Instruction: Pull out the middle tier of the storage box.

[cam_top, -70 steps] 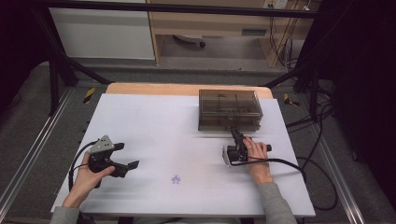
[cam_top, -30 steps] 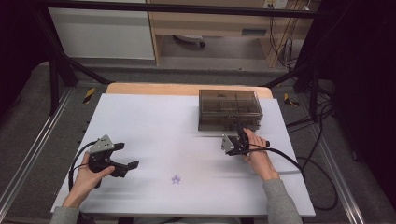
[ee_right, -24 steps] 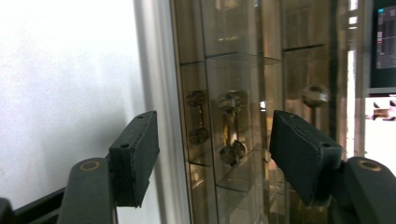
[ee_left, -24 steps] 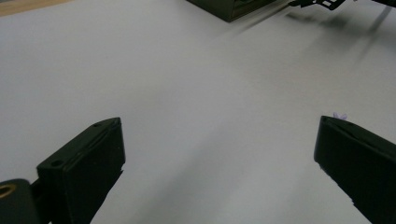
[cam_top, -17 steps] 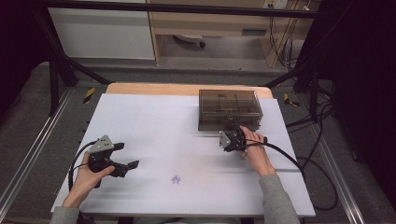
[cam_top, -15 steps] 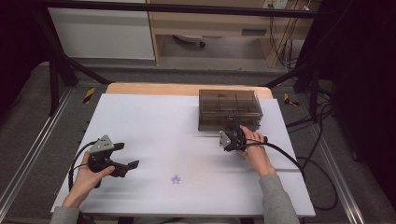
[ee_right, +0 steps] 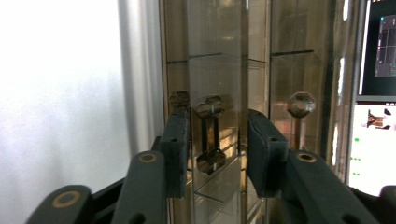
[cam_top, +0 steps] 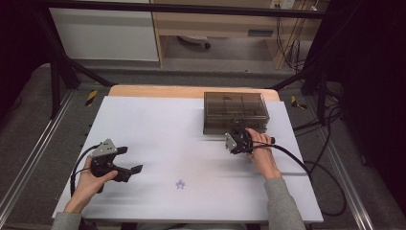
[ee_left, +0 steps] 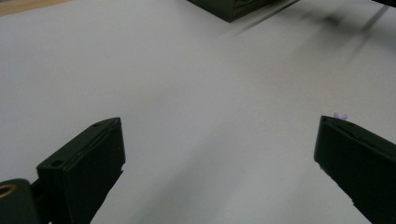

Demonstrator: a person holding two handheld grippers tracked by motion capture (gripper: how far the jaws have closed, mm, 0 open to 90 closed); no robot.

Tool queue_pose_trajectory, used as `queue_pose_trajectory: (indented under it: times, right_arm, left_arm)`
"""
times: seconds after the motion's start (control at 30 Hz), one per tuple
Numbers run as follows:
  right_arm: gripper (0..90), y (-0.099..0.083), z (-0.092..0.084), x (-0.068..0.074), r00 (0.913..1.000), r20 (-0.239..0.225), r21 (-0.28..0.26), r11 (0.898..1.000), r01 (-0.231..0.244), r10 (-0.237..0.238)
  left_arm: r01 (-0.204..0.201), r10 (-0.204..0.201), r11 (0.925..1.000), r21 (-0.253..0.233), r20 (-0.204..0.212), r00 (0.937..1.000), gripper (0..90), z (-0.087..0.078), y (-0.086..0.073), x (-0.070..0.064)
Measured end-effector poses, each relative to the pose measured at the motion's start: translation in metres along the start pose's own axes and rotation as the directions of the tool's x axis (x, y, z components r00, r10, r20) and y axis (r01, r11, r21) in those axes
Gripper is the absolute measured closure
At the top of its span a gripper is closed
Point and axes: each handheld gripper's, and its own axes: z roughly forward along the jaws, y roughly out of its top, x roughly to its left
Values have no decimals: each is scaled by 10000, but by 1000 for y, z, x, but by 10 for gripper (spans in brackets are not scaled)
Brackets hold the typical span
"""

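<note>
- Smoky clear plastic drawer box [cam_top: 234,112] at the far right of the white table [cam_top: 158,129], split into compartments; contents too dim to name.
- Right gripper [cam_top: 233,139] pressed up to the box's near face, turned on its side.
- Small drawer handle [ee_right: 210,135] between the right gripper's pads [ee_right: 177,149], jaws just now closing around it, contact not clear.
- Left gripper [cam_top: 129,165] low over bare table at the near left, jaws spread wide, nothing between them, well apart from the box.
- Tiny purple mark [cam_top: 180,184] on the table near the front edge.
</note>
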Motion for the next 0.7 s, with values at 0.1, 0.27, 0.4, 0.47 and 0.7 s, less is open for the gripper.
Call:
queue_pose_trajectory:
  times: [0.1, 0.27, 0.4, 0.47, 0.7]
  right_arm:
    - [644, 1, 0, 0, 10000, 26, 42, 10000, 63, -63]
    - [649, 1, 0, 1, 9999, 69, 128, 9999, 73, -73]
    - [651, 1, -1, 1, 9999, 29, 137, 9999, 105, -106]
    - [652, 1, -2, 1, 9998, 28, 92, 9997, 209, -209]
    - [654, 1, -6, 3, 9998, -61, 86, 9998, 188, -187]
  left_arm:
    - [7, -7, 10000, -5, 5, 10000, 17, 0, 0, 0]
    - [-2, 2, 10000, -4, -2, 10000, 17, 0, 0, 0]
    - [6, -6, 10000, -10, -2, 10000, 17, 0, 0, 0]
    - [6, -6, 10000, -9, -6, 10000, 17, 0, 0, 0]
    - [-3, 3, 10000, -13, -2, 10000, 17, 0, 0, 0]
